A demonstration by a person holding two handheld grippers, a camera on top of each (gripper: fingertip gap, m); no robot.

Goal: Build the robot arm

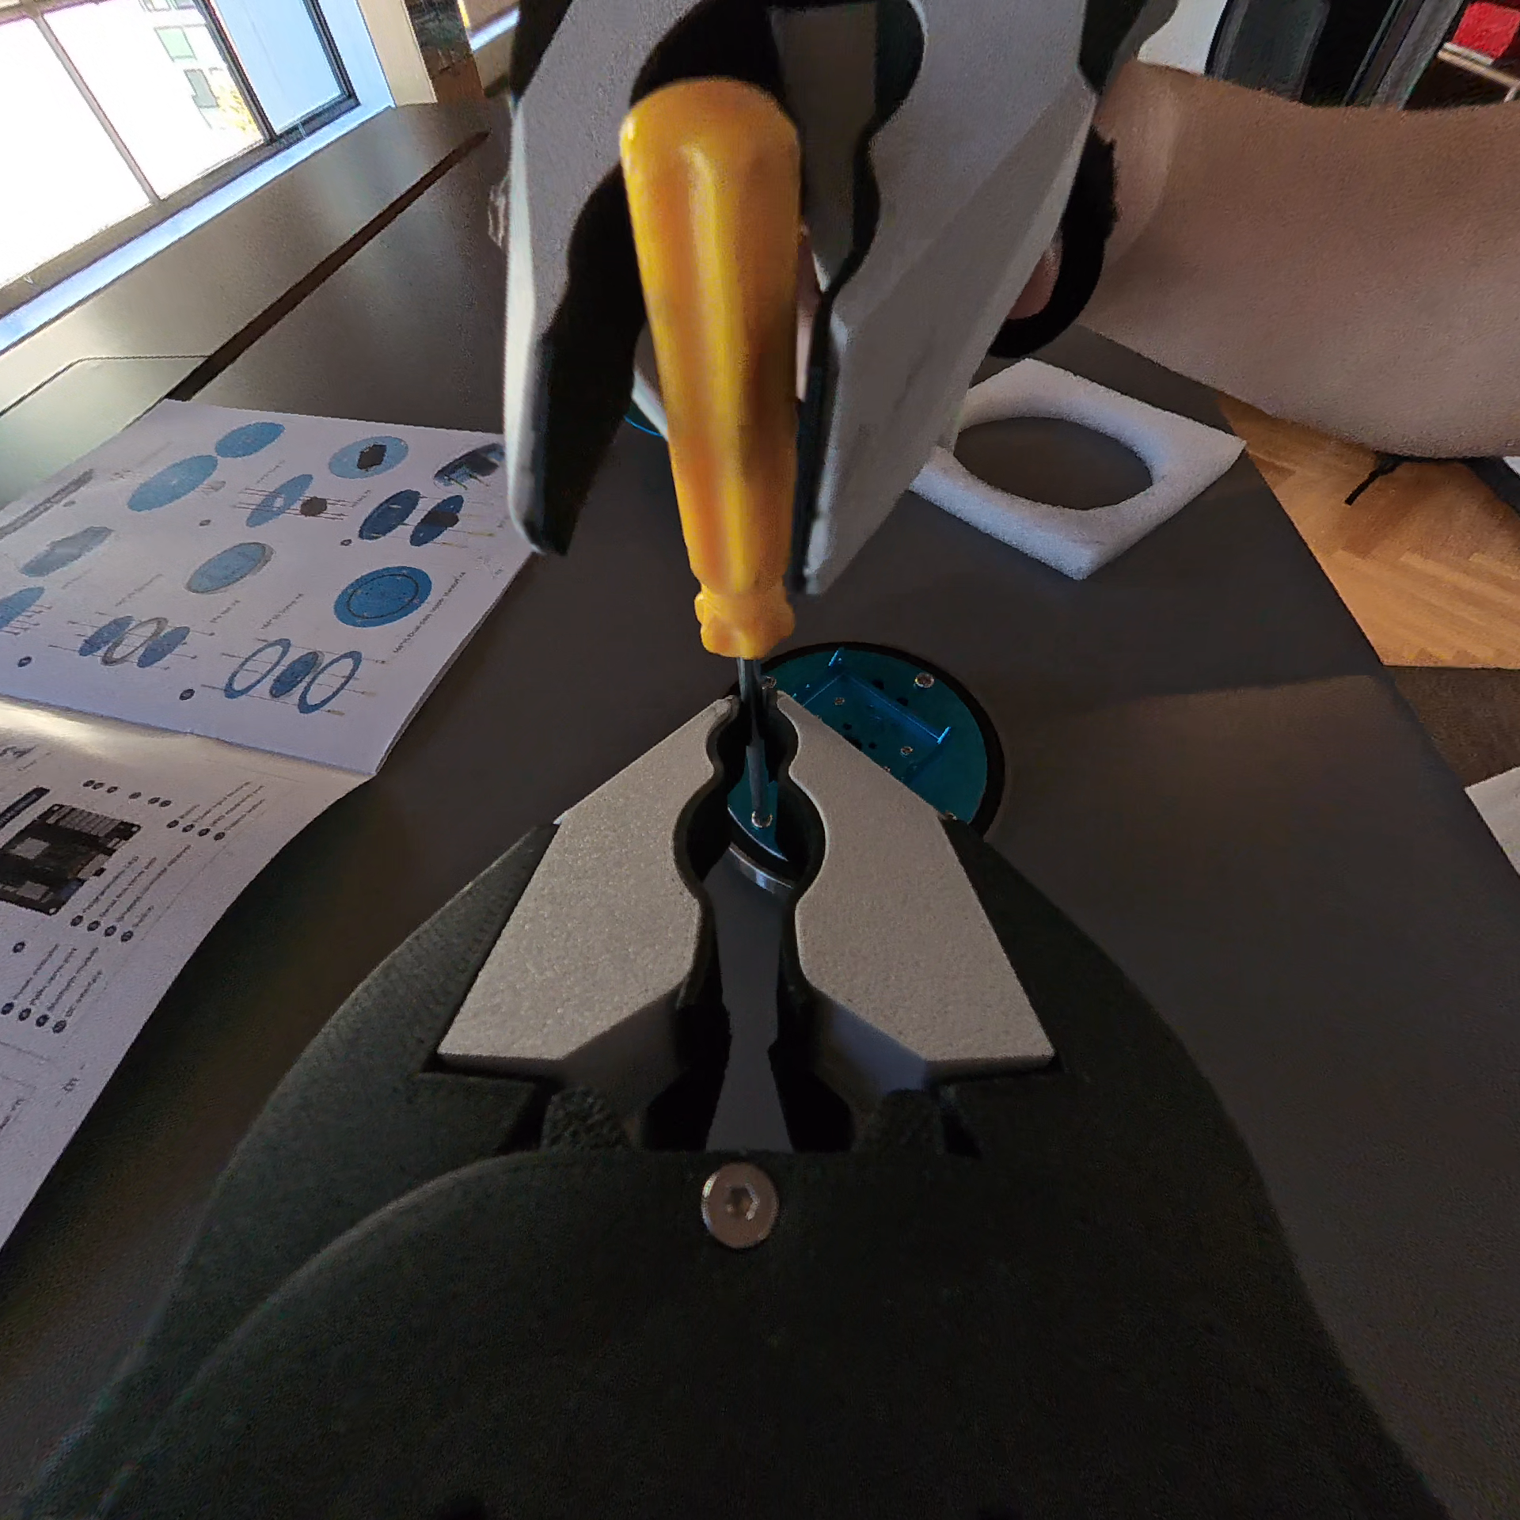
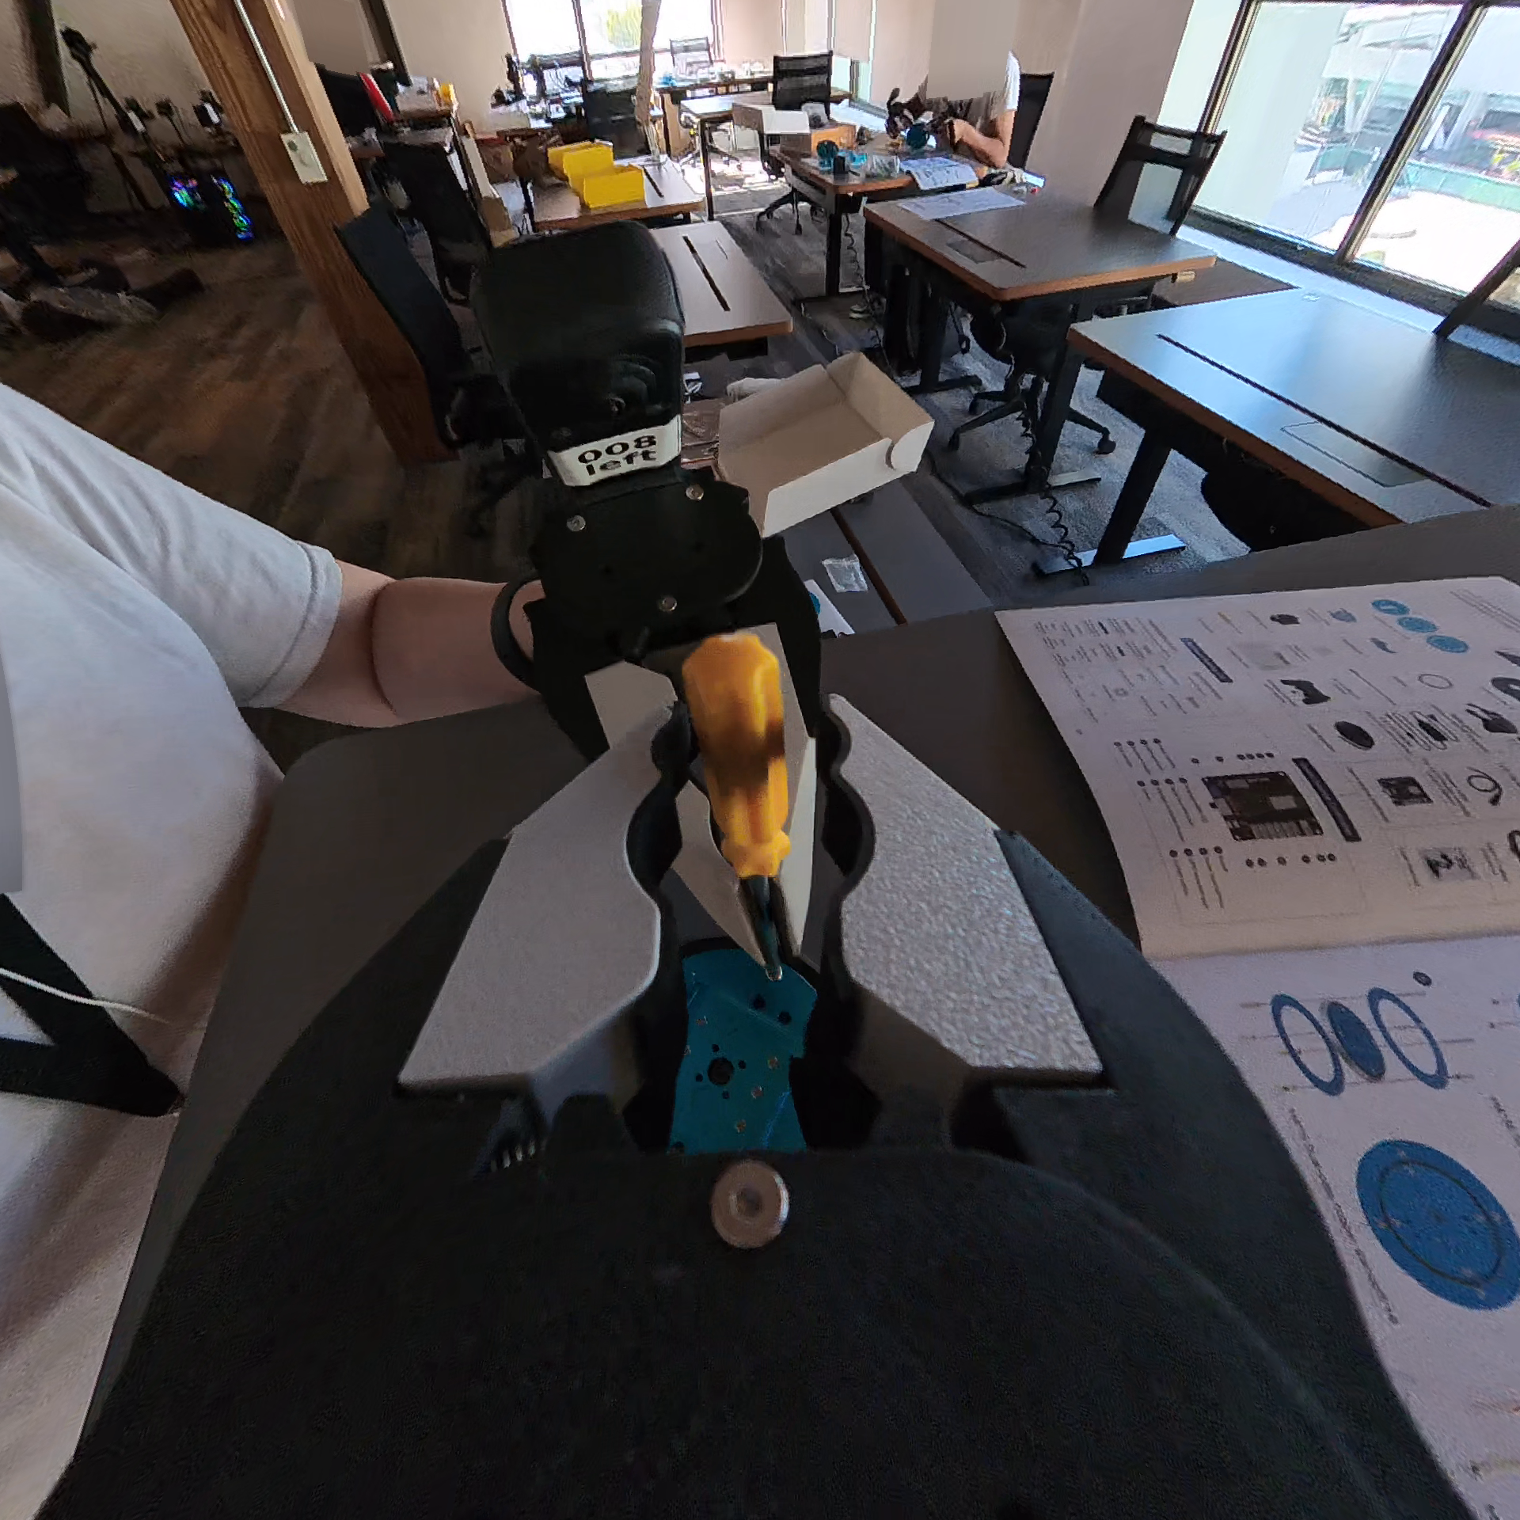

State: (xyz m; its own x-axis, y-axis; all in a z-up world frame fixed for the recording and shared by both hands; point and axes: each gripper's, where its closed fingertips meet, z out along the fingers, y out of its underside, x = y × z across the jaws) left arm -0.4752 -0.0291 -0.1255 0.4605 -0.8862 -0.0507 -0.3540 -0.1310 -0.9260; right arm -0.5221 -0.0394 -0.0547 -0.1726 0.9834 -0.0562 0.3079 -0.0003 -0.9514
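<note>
A yellow-handled screwdriver (image 1: 715,370) stands nearly upright, its tip on a screw of a blue metal disc (image 1: 888,740) that lies in a black ring on the dark table. My right gripper (image 1: 683,567) comes down from above and is shut on the yellow handle (image 2: 740,781). My left gripper (image 1: 755,706) is closed low over the disc's near edge, its two fingertips on either side of the thin shaft. In the right wrist view the left gripper (image 2: 777,958) reaches in from the far side, and the blue disc (image 2: 732,1061) shows between my right fingers (image 2: 946,946).
An open instruction booklet (image 1: 247,559) lies left of the disc and also shows in the right wrist view (image 2: 1316,781). A white foam frame (image 1: 1069,551) lies behind the disc. A person's forearm (image 1: 1316,288) crosses the upper right. An open white cardboard box (image 2: 814,444) sits beyond the table edge. Some 8 centimeters of space lies between my two pairs of fingers. The blue disc (image 2: 732,1061) is about 4 centimeters from my left fingertips and 12 centimeters from my right.
</note>
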